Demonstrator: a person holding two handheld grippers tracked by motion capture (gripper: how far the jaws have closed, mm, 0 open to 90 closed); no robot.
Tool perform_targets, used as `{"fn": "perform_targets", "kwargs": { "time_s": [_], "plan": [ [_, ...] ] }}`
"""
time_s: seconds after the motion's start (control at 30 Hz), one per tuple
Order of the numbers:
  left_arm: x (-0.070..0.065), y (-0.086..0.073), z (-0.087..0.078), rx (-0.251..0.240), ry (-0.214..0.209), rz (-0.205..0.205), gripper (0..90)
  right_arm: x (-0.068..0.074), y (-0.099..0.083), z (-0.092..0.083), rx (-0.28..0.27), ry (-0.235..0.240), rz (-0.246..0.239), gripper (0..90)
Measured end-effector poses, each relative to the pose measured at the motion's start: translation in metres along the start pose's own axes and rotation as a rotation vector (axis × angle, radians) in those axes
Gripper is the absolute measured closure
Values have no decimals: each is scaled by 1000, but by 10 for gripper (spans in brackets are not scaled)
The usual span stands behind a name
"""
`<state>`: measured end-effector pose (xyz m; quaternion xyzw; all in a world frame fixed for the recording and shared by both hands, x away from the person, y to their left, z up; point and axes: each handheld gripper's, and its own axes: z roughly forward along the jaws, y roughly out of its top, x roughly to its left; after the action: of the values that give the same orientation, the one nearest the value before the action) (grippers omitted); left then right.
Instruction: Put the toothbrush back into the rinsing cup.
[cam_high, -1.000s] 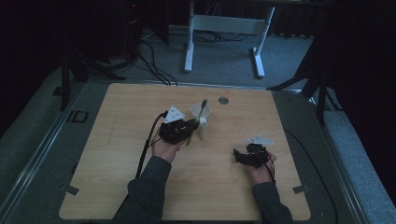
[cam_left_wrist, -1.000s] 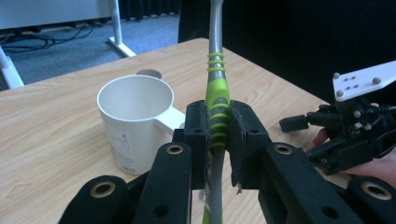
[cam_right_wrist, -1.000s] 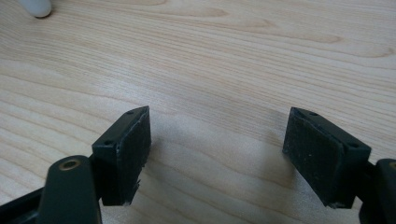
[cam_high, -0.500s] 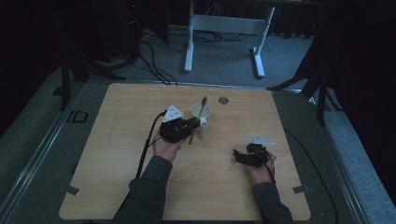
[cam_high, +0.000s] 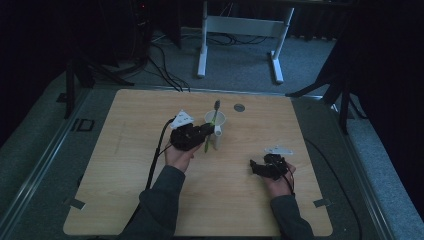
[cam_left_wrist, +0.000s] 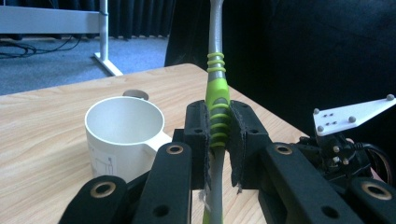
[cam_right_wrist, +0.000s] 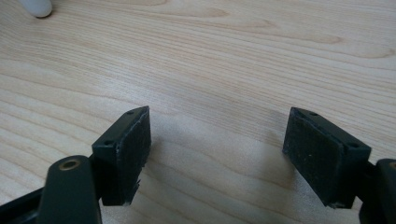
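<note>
Since a second ago your left gripper (cam_high: 202, 134) has shifted slightly toward the white mug (cam_high: 216, 130), carrying the toothbrush (cam_high: 212, 125) with it, while your right gripper (cam_high: 260, 167) has kept its place. The toothbrush, green-gripped with a grey neck, stands nearly upright, clamped between the left gripper's pads at its ribbed green section; in the left gripper view the handle (cam_left_wrist: 217, 107) rises straight up between the two black pads (cam_left_wrist: 196, 135) and out of the top of the picture. From above, the bristle end shows over the far rim of the mug. The mug (cam_left_wrist: 122, 135) stands on the wooden table (cam_high: 140, 120) just beside the held brush, its handle turned toward your gripper, and it looks empty inside. Beyond the mug a small round grey disc (cam_high: 239, 107) lies in the tabletop. Your right gripper rests low over bare wood, well apart from the mug, its jaws spread wide with nothing between them (cam_right_wrist: 217, 158). Black cables trail off the table's near left, and a white desk frame (cam_high: 240, 30) stands on the carpet behind.
</note>
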<state>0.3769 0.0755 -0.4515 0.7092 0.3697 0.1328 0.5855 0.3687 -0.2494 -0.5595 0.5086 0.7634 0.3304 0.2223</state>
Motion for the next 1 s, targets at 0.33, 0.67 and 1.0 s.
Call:
{"fn": "perform_targets", "kwargs": {
  "time_s": [0.33,0.67,1.0],
  "plan": [
    [0,3,4,-31,-6,-4,788,0,0,0,-2,0,0,229],
    [1,7,7,-60,-6,-3,788,0,0,0,-1,1,1,229],
    [-1,13,12,-76,-4,19,788,0,0,0,-1,0,0,229]
  ]
}}
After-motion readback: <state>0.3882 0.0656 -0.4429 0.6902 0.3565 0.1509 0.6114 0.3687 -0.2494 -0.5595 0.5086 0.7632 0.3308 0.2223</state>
